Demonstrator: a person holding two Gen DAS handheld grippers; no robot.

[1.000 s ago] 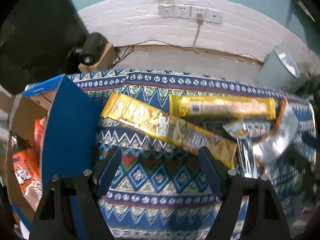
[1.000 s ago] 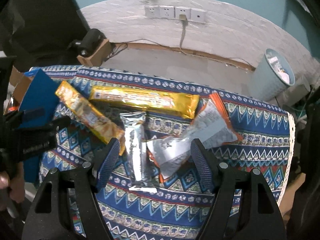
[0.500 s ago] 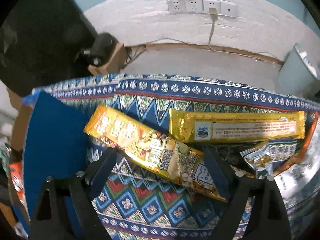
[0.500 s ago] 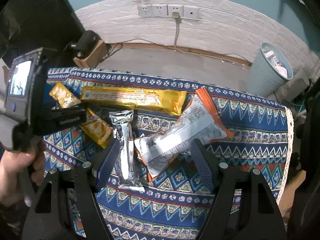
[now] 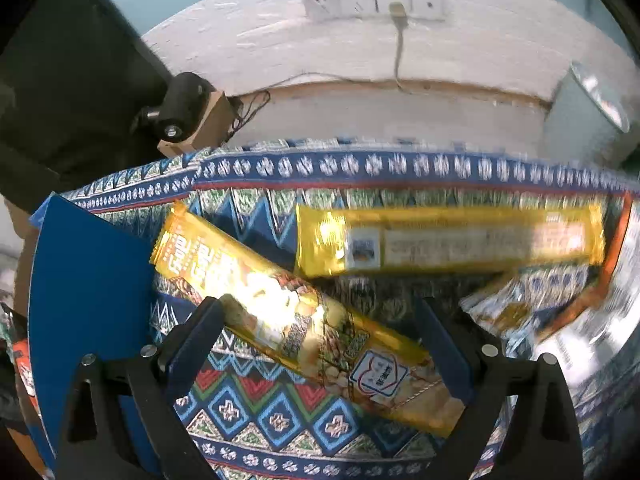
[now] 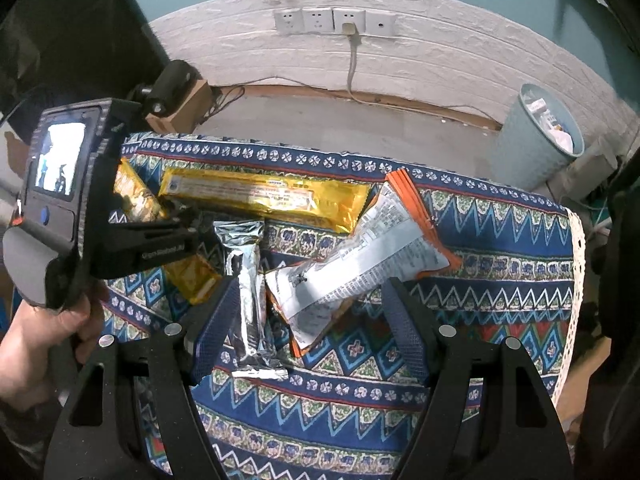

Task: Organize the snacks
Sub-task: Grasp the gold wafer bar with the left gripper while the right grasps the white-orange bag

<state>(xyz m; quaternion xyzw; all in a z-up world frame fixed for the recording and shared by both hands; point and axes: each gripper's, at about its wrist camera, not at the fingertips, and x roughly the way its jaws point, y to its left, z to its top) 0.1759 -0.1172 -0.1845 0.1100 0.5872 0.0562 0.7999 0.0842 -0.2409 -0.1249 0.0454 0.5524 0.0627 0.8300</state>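
A gold snack pack [image 5: 304, 328] lies slantwise on the patterned tablecloth [image 5: 280, 416]. My left gripper [image 5: 320, 344] hangs low over it with its jaws opening; the pack runs between the fingers and neither pad presses on it. A second long gold pack [image 5: 448, 240] lies level behind. In the right wrist view my right gripper [image 6: 310, 320] stands open above a silver pack [image 6: 248, 280] and a white bag with orange edges [image 6: 360, 256], touching neither. A person's hand [image 6: 44, 340] holds the left tool, which hides part of the slanted pack [image 6: 192, 276].
A blue cardboard box flap [image 5: 92, 300] stands at the left, with orange packs [image 5: 24, 364] inside the box. A pale bin [image 6: 536, 136] sits on the floor at the far right. The table's lace-trimmed right edge [image 6: 572, 280] is close by. A black device on a small carton [image 6: 172, 88] sits beyond the table.
The left gripper has come right and down over the slanted gold pack, and its jaws have widened around it. In the right wrist view the left tool has entered from the left.
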